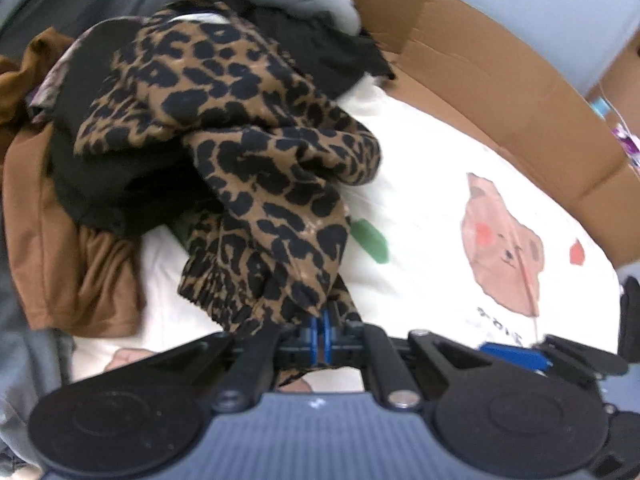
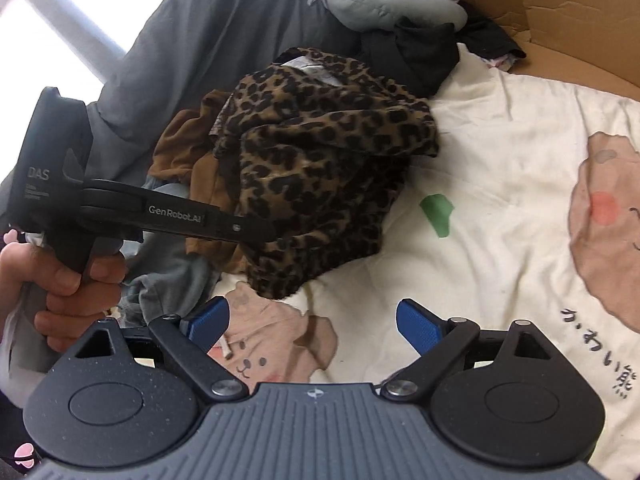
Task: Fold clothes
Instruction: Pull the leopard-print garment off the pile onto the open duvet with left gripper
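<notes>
- The left gripper is clamped on the gathered hem of the leopard-print garment, which hangs crumpled over a pile of clothes on the bear-print sheet.
- The right gripper stands wide apart, empty, just short of the garment's lower edge.
- Step in hand, as I judge it: pulling one garment off the pile.
- Next calls for a second grip on the hem, then spreading it flat.
</notes>
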Available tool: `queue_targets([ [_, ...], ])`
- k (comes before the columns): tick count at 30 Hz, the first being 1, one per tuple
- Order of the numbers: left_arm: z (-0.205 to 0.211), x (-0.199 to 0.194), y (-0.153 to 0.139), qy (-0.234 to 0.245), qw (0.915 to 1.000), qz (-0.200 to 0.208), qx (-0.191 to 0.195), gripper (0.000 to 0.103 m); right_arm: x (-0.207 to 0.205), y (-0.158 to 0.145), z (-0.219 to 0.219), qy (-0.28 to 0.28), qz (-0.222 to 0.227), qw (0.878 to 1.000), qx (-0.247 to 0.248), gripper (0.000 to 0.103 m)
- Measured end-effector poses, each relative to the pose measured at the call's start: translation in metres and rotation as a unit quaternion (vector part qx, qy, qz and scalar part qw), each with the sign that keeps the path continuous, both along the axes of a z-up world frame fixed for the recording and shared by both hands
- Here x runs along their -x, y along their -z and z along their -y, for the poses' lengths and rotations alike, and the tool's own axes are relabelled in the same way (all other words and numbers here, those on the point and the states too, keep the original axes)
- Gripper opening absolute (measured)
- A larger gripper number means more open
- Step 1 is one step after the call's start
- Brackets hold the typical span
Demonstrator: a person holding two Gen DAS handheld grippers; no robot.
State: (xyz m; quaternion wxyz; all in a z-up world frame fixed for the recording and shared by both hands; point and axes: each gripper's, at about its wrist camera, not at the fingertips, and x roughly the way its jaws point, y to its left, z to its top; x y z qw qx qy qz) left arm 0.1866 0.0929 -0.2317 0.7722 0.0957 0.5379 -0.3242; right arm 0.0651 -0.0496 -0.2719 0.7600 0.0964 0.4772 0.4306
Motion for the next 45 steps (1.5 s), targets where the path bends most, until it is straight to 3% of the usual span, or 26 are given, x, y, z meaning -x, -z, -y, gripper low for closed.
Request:
queue_targets([
  [6, 0.019, 0.017, -0.004, 0.038, 0.9989, -0.020, 0.016, 0.003, 0.003, -0.001, -0.008, -0.002, 0.002, 1.000, -0.011, 0.088],
  [9, 0.019, 0.023, -0.004, 0.054, 0.9973, -0.041, 0.027, 0.003, 0.003, -0.002, -0.010, -0.008, 0.007, 1.000, -0.014, 0.079],
  [17, 0.025, 0.034, -0.003, 0.058, 0.9948, -0.072, 0.044, 0.003, 0.005, 0.006, -0.011, -0.017, 0.010, 1.000, -0.007, 0.078],
  [23, 0.033, 0.040, -0.001, 0.067, 0.9920, -0.094, 0.052, 0.003, 0.006, 0.017, -0.012, -0.006, -0.012, 1.000, -0.007, 0.055],
  [24, 0.033, 0.040, 0.000, 0.066, 0.9919, -0.095, 0.052, 0.003, 0.005, 0.019, -0.011, -0.004, -0.013, 1.000, -0.007, 0.037],
  [25, 0.034, 0.039, 0.001, 0.066, 0.9919, -0.096, 0.052, 0.003, 0.005, 0.021, -0.009, -0.002, -0.014, 1.000, -0.006, 0.030],
  [28, 0.037, 0.039, 0.003, 0.073, 0.9910, -0.101, 0.048, 0.006, 0.005, 0.021, -0.006, -0.006, -0.012, 1.000, -0.007, 0.021],
  [34, 0.034, 0.040, -0.007, 0.081, 0.9926, -0.082, 0.036, 0.027, -0.001, 0.017, -0.005, 0.003, -0.030, 0.999, 0.014, 0.017],
  [42, 0.024, 0.029, -0.008, 0.078, 0.9944, -0.070, 0.008, 0.028, -0.008, 0.024, 0.010, 0.022, -0.049, 0.998, 0.018, 0.017],
  [45, 0.019, 0.021, -0.008, 0.082, 0.9947, -0.062, -0.001, 0.033, -0.005, 0.023, 0.018, 0.025, -0.051, 0.998, 0.016, 0.017],
])
